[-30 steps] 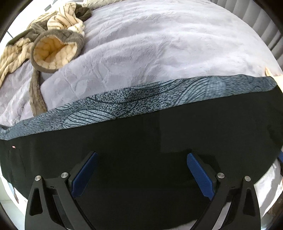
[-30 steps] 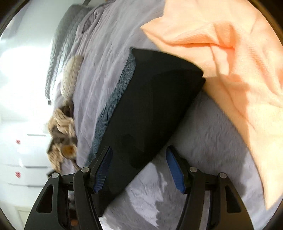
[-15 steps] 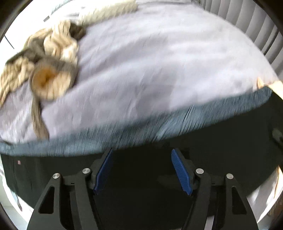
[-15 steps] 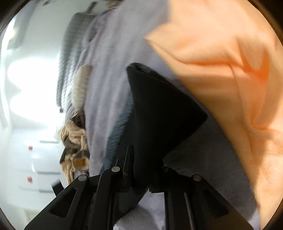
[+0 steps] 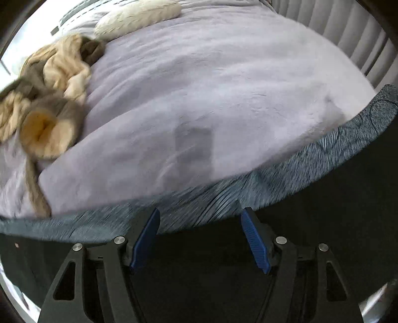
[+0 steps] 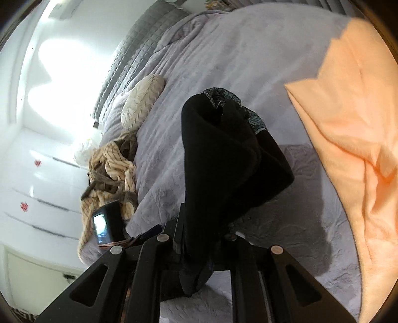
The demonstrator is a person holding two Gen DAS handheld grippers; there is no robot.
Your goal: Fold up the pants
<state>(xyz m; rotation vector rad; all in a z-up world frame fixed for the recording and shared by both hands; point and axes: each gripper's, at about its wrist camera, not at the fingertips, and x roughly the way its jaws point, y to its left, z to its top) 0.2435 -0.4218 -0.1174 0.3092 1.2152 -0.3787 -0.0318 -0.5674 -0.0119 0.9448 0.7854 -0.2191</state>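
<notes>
The black pants (image 5: 311,223) lie across a lilac bed cover (image 5: 199,87), and their grey-blue patterned band (image 5: 323,154) runs along the far edge. My left gripper (image 5: 200,238) points steeply down over them. Its blue pads (image 5: 146,241) stand apart at the band's edge, with flat cloth between them and no pinch to see. In the right wrist view my right gripper (image 6: 201,233) is shut on one end of the pants (image 6: 223,161). That end is lifted off the bed and bunched into a dark fold that hides the fingertips.
An orange blanket (image 6: 348,149) covers the bed's right side. A beige and brown striped garment (image 5: 49,99) lies crumpled at the left, with a cream knitted cushion (image 5: 136,17) behind it. White drawers (image 6: 37,186) stand beyond the bed. A black device with a small screen (image 6: 107,223) sits beside my right gripper.
My right gripper shut on the end of the pants, then rose and rolled with it. My left jaws narrowed and moved up to the patterned band.
</notes>
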